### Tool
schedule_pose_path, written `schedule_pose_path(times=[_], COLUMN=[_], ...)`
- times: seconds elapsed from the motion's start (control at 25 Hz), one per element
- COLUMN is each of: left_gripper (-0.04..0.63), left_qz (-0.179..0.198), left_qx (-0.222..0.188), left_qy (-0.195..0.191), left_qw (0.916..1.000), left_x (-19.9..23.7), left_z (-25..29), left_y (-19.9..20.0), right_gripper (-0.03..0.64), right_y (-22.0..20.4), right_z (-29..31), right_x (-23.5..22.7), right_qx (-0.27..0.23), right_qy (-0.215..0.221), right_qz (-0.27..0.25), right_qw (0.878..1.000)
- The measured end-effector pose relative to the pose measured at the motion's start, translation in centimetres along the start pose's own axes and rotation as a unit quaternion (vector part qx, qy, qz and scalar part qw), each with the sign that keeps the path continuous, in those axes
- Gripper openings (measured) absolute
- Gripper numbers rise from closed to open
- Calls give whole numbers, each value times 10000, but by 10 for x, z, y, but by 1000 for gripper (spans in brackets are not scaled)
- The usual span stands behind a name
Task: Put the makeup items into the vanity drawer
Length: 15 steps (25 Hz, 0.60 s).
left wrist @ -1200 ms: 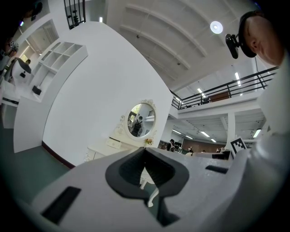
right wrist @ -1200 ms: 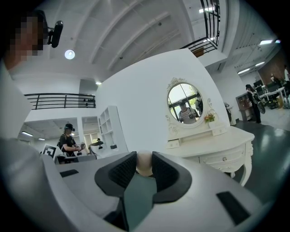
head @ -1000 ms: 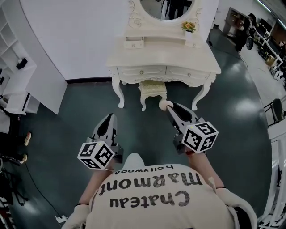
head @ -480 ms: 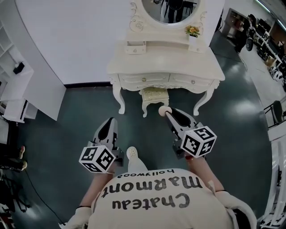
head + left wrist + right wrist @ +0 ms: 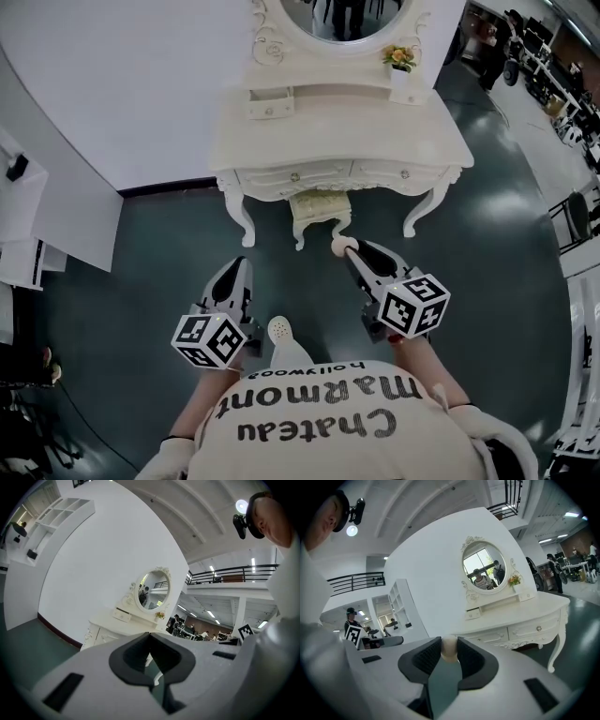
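A white vanity (image 5: 347, 141) with a round mirror (image 5: 342, 14) stands ahead against the wall. Its two front drawers (image 5: 295, 176) are closed, and so is a small drawer box (image 5: 270, 105) on top. My right gripper (image 5: 345, 247) is shut on a small beige rounded makeup sponge (image 5: 338, 246), held out over the floor short of the vanity. The sponge (image 5: 449, 648) shows pinched between the dark pads (image 5: 423, 660) in the right gripper view. My left gripper (image 5: 236, 266) hangs lower left, jaws together with nothing between them (image 5: 151, 637).
A cushioned stool (image 5: 319, 208) is tucked under the vanity. A flower vase (image 5: 400, 61) stands at the top's back right. A white shelf unit (image 5: 28, 234) is at the left. A chair (image 5: 581, 220) and desks with people stand far right. The floor is dark green.
The person has stepped toward the vanity, and one white shoe has come into view below. Both grippers keep their pose, the sponge still in the right one.
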<state>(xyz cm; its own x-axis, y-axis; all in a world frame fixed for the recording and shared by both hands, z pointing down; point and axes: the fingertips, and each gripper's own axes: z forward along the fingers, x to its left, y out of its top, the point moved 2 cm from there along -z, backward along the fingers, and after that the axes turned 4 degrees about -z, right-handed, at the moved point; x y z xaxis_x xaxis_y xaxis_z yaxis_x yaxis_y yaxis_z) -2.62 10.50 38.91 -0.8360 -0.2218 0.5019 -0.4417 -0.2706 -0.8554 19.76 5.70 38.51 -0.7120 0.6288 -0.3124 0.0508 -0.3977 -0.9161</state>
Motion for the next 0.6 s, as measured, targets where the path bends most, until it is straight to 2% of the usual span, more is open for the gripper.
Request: schedule_pose_path(times=[0.28, 0.6], left_gripper=[8, 9], left_qz=[-105, 55], left_qx=[53, -88], left_qy=[87, -166], left_qw=[9999, 9998], left_x=[35, 54], left_z=[31, 66], left_y=[18, 72], right_gripper=[126, 126], right_y=[14, 57], right_z=[45, 89], right_x=[-13, -12], right_qx=[32, -191], right_qy=[-43, -118], right_qz=[67, -56], right_qw=[10000, 9997])
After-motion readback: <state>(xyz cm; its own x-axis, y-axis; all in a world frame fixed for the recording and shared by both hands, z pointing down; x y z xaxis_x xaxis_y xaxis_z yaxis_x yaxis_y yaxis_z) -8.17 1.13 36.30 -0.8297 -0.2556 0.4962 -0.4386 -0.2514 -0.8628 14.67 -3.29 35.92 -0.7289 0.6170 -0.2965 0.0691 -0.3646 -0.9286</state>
